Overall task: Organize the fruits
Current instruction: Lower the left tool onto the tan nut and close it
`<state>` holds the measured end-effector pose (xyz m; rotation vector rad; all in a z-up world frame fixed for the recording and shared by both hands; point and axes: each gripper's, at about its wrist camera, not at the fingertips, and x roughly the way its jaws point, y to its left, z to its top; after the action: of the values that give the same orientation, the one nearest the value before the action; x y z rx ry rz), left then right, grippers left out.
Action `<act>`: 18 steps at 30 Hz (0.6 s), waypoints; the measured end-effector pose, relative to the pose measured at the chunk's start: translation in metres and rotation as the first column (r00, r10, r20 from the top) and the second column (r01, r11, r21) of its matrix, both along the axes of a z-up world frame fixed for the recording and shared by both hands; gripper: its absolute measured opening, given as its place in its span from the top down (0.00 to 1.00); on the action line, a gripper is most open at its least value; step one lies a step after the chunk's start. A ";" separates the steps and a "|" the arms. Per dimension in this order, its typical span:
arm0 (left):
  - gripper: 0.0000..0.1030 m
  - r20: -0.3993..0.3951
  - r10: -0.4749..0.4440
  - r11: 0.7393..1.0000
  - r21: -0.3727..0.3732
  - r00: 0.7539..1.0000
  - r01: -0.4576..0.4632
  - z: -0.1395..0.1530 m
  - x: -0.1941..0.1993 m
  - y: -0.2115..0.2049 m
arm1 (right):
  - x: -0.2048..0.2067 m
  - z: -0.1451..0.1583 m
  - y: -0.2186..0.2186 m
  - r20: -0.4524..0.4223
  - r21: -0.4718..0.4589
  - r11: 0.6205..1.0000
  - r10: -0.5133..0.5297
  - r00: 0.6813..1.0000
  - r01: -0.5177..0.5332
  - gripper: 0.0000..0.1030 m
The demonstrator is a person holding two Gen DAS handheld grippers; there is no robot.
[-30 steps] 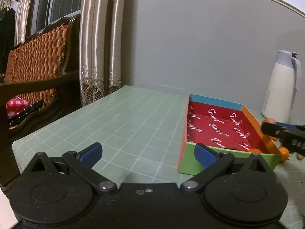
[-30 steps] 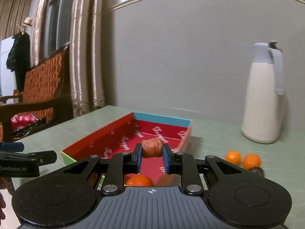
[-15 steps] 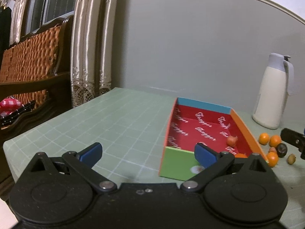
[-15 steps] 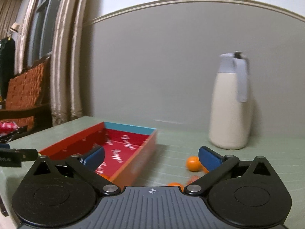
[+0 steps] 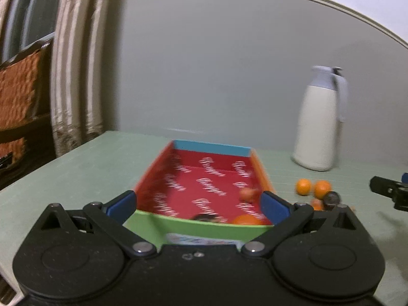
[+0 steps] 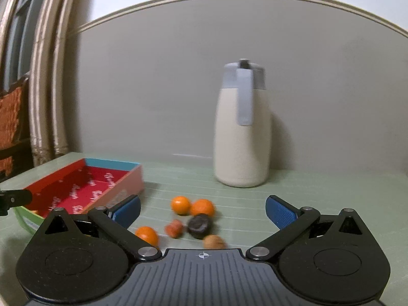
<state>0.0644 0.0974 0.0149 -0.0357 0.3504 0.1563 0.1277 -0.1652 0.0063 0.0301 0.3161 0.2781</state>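
Note:
A red-lined cardboard tray (image 5: 204,221) with a green front wall lies on the table; it also shows at the left of the right wrist view (image 6: 127,178). Inside it are a reddish-brown fruit (image 5: 246,194), an orange (image 5: 246,219) and a dark fruit (image 5: 204,217). Loose fruits lie right of the tray: oranges (image 6: 180,205) (image 6: 202,207) (image 6: 147,235), a reddish fruit (image 6: 174,228), a dark round fruit (image 6: 199,226) and a walnut (image 6: 214,241). My left gripper (image 5: 198,204) is open and empty, facing the tray's front wall. My right gripper (image 6: 203,209) is open and empty, just before the loose fruits.
A cream thermos jug (image 6: 242,130) with a grey lid stands behind the loose fruits, near the wall. The table (image 6: 331,191) has a pale green gridded cover. A wooden bench (image 5: 17,97) and curtains (image 5: 76,76) are at the left.
My right gripper let the reddish-brown fruit go into the tray, opened, and swung right to the loose fruits. My left gripper turned right to face the tray.

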 end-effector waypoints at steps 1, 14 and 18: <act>0.06 0.003 -0.013 1.000 0.006 1.000 0.013 0.000 0.001 -0.006 | 0.000 0.000 -0.004 -0.001 -0.004 1.000 -0.005 1.000 0.005 0.00; 0.06 -0.008 -0.171 0.984 0.056 0.985 0.171 -0.010 0.017 -0.082 | -0.007 0.001 -0.056 -0.002 -0.025 0.996 -0.087 0.996 0.087 0.00; 0.07 -0.022 -0.217 0.974 0.064 0.976 0.218 -0.015 0.023 -0.103 | -0.009 0.001 -0.074 -0.006 -0.019 0.993 -0.116 0.993 0.116 0.00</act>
<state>0.0872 -0.0060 -0.0001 0.0693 0.3619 -0.0487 0.1187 -0.2393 0.0076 0.0314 0.3227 0.1599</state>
